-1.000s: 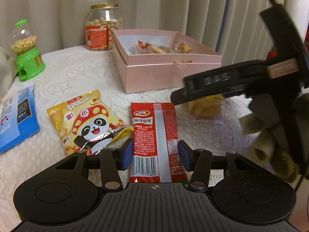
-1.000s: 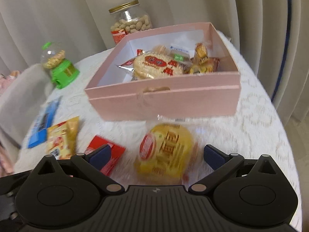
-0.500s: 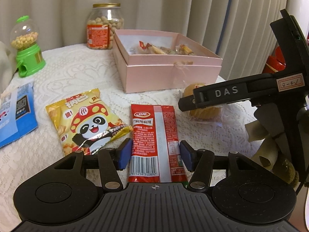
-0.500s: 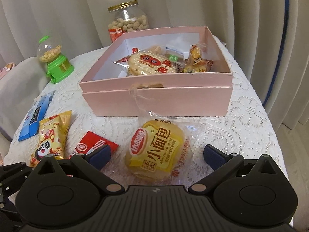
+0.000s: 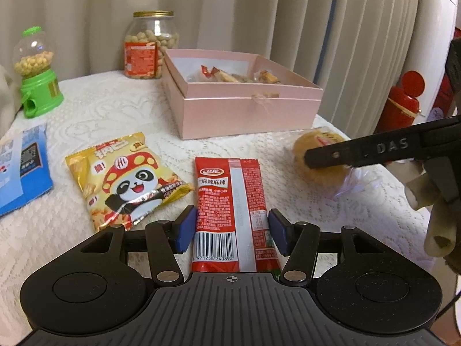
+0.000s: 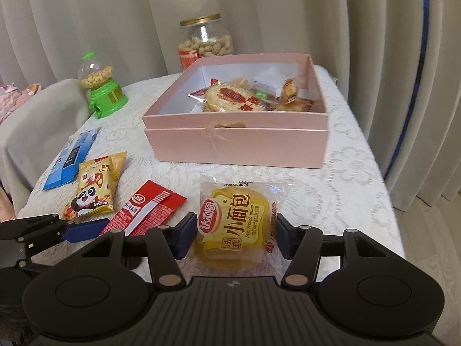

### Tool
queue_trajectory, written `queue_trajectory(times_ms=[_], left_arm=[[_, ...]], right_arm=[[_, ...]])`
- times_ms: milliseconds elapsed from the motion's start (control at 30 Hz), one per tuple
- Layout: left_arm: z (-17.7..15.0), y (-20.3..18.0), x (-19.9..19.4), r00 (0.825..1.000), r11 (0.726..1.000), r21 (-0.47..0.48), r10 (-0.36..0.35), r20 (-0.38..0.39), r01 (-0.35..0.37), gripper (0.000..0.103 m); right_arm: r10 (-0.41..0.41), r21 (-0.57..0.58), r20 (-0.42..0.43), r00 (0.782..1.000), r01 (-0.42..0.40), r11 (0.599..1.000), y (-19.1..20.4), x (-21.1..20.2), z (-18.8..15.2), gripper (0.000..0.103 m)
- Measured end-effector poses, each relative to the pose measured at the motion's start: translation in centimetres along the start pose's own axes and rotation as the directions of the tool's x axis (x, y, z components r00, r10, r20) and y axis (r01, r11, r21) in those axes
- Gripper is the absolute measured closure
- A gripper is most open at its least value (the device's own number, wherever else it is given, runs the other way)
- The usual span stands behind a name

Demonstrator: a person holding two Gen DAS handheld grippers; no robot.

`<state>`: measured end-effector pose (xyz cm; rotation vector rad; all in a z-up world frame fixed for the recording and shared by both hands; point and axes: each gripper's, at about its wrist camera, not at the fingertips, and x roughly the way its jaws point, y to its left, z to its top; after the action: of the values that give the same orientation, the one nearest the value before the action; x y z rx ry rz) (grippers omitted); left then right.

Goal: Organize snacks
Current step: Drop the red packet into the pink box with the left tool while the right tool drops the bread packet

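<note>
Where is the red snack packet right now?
Left wrist view: red snack packet lies flat between the left gripper pads, panda bag on its left.

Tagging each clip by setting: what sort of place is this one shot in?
Most likely a room in a home: a small table under a white lace cloth, pleated curtains close behind, and household snacks such as a peanut jar and a green candy dispenser.

Panda bag point(image 5: 126, 178) left of spicy strip point(image 5: 234, 213), bread point(image 6: 239, 225) right (box point(image 6: 236, 141) behind).
</note>
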<state>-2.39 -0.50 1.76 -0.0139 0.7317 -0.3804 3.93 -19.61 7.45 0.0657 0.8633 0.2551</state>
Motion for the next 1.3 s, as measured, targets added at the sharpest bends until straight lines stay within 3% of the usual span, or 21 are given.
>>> queue_trajectory(times_ms=[133,233,300,367,500,633,733,800,867,900,933,967,1033,1100,1200,1300], left_arm=[[-0.1,-0.5,0.0,1.000,0.999,0.024,0.021,0.004,-0.021,0.043],[-0.1,-0.9,-0.3,0.999,0.999,0.012,0.048,0.005,-0.049,0.051],[0.3,-1.2,-1.0,0.999,0.999,0.007,0.032,0.014,-0.032,0.052],[1.2,-1.4,-2.3,0.997,1.000,0.002,0.000,0.076,-0.001,0.052],[6.1,-0.5,-5.0,0.967,0.998,-0.052,-0.013,0.253,0.027,0.052],[12.3,0.0,-4.7,0.939,1.000,-0.029,0.018,0.344,-0.009,0.051],[16.3,1.4,-2.7,0.920,0.995,-0.091,0.001,0.391,0.037,0.051],[17.7,2.7,-0.8,0.925,0.987,-0.143,-0.018,0.379,0.077,0.051],[18.4,3.8,1.9,0.944,0.974,-0.198,-0.041,0.328,0.111,0.050],[18.8,4.2,3.7,0.958,0.967,-0.222,-0.055,0.282,0.121,0.047],[19.3,4.4,5.7,0.972,0.967,-0.222,-0.071,0.225,0.123,0.047],[19.9,4.5,8.6,0.988,0.973,-0.202,-0.084,0.126,0.108,0.047],[19.9,4.8,12.0,0.998,0.977,-0.208,-0.046,0.035,0.052,0.053],[19.2,5.3,11.8,0.993,0.968,-0.241,-0.041,0.106,0.065,0.056],[17.9,6.1,8.0,0.961,0.947,-0.294,-0.046,0.274,0.130,0.056],[17.1,5.7,5.1,0.970,0.963,-0.257,-0.011,0.243,0.075,0.056]], right_arm=[[-0.003,0.005,0.019,1.000,0.003,1.000,-0.9,-1.2,-0.1,0.046],[-0.003,0.009,0.033,0.999,0.003,1.000,-1.3,-1.7,-0.1,0.046],[0.001,0.009,0.056,0.998,-0.001,1.000,-1.4,-2.4,0.0,0.047],[0.014,0.001,0.104,0.994,-0.014,1.000,-1.6,-3.8,0.4,0.047],[0.038,0.011,0.251,0.967,-0.042,0.999,-2.2,-7.9,3.3,0.050],[0.024,-0.007,0.360,0.933,-0.023,1.000,-2.1,-10.2,8.1,0.051],[0.010,-0.026,0.406,0.914,0.001,1.000,-1.8,-9.8,12.5,0.051],[0.019,-0.019,0.378,0.926,-0.013,1.000,-1.8,-8.4,14.8,0.051],[0.031,-0.005,0.337,0.941,-0.031,1.000,-2.1,-7.2,15.7,0.050],[0.044,-0.016,0.309,0.950,-0.041,0.999,-2.3,-6.5,15.6,0.041],[0.049,-0.037,0.288,0.956,-0.040,0.999,-2.5,-6.0,15.0,0.026],[0.040,-0.056,0.273,0.961,-0.026,0.998,-2.6,-5.5,14.3,0.020],[-0.022,-0.098,0.213,0.977,0.043,0.994,-3.0,-4.0,12.4,0.017],[-0.079,-0.106,0.140,0.987,0.095,0.990,-3.7,-2.7,10.4,0.017],[-0.096,-0.070,0.038,0.995,0.098,0.993,-5.4,-1.0,7.1,0.017],[-0.122,-0.064,-0.057,0.991,0.119,0.991,-6.3,1.1,4.0,0.017]])
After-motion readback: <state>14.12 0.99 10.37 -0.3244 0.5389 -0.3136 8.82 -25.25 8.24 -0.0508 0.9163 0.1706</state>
